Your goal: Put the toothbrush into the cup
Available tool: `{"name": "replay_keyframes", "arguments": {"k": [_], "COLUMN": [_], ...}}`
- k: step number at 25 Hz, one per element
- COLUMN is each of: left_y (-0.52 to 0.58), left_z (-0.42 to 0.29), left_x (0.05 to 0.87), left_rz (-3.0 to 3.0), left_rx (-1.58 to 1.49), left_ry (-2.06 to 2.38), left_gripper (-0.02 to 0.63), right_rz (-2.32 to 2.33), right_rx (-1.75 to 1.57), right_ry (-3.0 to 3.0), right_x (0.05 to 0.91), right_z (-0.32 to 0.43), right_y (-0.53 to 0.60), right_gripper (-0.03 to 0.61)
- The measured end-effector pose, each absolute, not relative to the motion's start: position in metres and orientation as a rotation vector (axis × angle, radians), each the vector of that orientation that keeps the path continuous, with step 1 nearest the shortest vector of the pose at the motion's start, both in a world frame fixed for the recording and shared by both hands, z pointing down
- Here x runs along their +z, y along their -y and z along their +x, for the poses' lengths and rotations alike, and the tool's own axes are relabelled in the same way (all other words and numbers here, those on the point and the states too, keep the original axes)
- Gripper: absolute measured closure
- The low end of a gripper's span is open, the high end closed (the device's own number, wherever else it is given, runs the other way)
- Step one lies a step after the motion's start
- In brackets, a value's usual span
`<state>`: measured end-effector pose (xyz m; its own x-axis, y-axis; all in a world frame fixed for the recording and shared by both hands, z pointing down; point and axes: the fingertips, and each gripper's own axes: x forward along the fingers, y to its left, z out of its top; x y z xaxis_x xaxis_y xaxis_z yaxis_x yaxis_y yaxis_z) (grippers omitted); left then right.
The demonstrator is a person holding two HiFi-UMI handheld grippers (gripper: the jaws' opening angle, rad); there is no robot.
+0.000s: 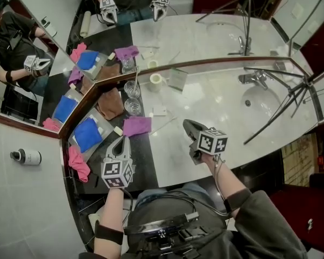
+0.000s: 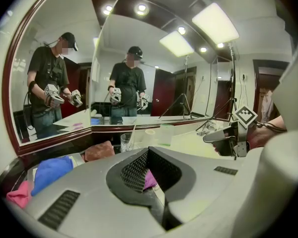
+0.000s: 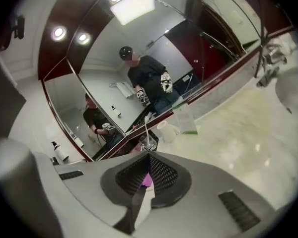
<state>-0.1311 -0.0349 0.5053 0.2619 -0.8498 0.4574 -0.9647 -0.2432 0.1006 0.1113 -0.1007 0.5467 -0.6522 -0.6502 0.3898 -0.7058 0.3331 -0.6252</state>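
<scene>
The toothbrush (image 3: 145, 128) stands in the cup (image 3: 148, 144), its handle leaning on the rim, left of centre in the right gripper view. In the head view the cup (image 1: 133, 107) sits upper left of centre, close to the mirror corner, between a brown cloth (image 1: 110, 102) and a purple cloth (image 1: 136, 126). The job looks done.

Both grippers are clenched on nothing. The left gripper (image 1: 122, 142) points toward the purple cloth, and the right gripper (image 1: 188, 124) hangs over bare counter (image 1: 216, 101), apart from the cup.

The main risk is a knock. The glass cup is likely light and the brush leans off-centre, so a careless sweep of either gripper past it could tip it or flick the brush out. The cloths crowding the cup could also drag it if snagged.

The counter is pale and glossy, with a dark strip at the frame's left. A sink (image 1: 262, 99) and tap (image 1: 252, 79) sit upper right, crossed by tripod legs (image 1: 291, 99). Framed mirrors (image 1: 205, 36) meet in the corner and reflect ceiling lights.
</scene>
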Motion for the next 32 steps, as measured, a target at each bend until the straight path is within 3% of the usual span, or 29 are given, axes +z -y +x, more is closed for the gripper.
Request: {"name": "replay_keyframes", "arguments": {"k": [11, 32], "left_y": [0.018, 0.016], "left_z": [-0.128, -0.130], "left_x": [0.504, 0.505], "left_rz": [2.135, 2.163], "left_rx": [0.421, 0.443], "left_ry": [1.715, 1.692], "left_gripper": [0.611, 0.612], "right_rz": [1.163, 1.178], "right_rx": [0.486, 0.613], "right_ry": [2.484, 2.493], "right_x": [0.510, 0.525], "right_z": [0.142, 0.124], "right_y": [0.076, 0.079], "right_gripper": [0.561, 0.561]}}
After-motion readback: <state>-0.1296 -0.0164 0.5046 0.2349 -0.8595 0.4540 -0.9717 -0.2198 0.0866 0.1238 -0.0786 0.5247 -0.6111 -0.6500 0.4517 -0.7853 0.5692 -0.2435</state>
